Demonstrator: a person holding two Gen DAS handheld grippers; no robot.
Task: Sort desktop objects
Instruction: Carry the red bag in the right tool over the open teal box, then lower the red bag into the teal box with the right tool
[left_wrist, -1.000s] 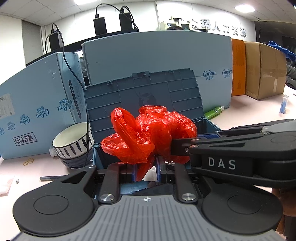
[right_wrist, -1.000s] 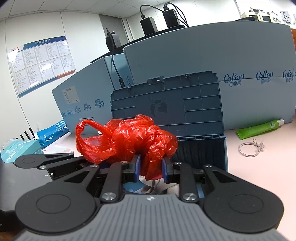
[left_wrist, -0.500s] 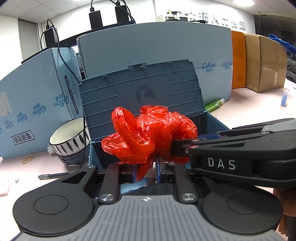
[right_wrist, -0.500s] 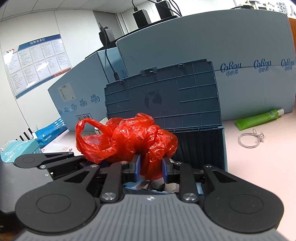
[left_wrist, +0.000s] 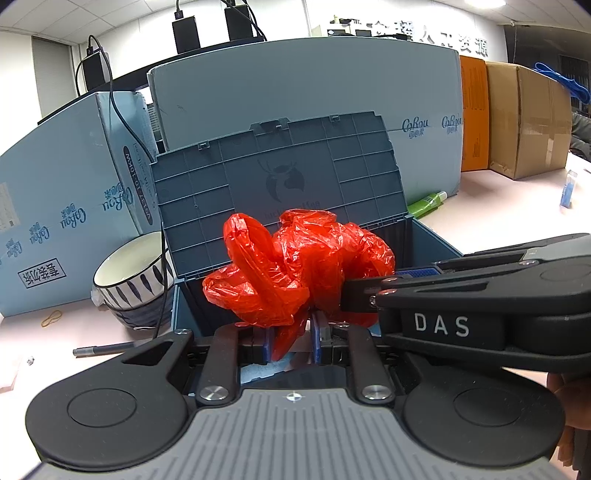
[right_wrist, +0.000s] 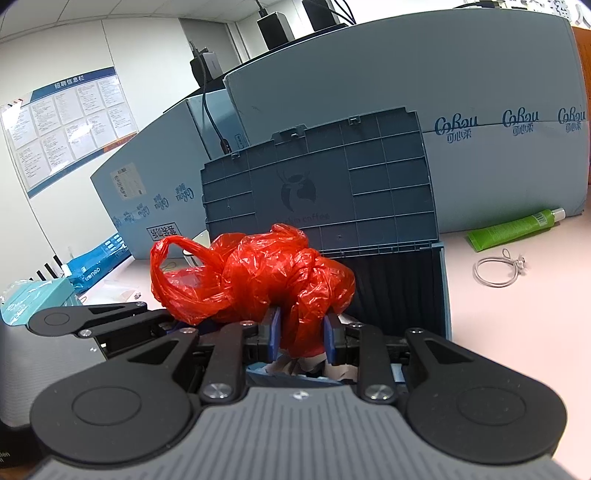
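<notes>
A crumpled red plastic bag (left_wrist: 299, 273) is held by both grippers over the open blue-grey storage box (left_wrist: 432, 247). My left gripper (left_wrist: 290, 338) is shut on the bag's lower tail. My right gripper (right_wrist: 301, 338) is shut on another fold of the same bag (right_wrist: 258, 284). The right gripper also shows in the left wrist view (left_wrist: 369, 295), reaching in from the right. The box lid (right_wrist: 321, 184) stands upright behind the bag. Papers lie inside the box below the fingers.
A striped bowl (left_wrist: 129, 280) and a pen (left_wrist: 99, 349) lie left of the box. A green tube (right_wrist: 513, 229) and a wire ring (right_wrist: 495, 271) lie on the pink desk at the right. Large blue cartons (right_wrist: 461, 92) stand behind; brown cardboard boxes (left_wrist: 524, 118) far right.
Both grippers have lowered with the bag toward the box, which now appears higher and closer in both views. The grip on the bag is unchanged.
</notes>
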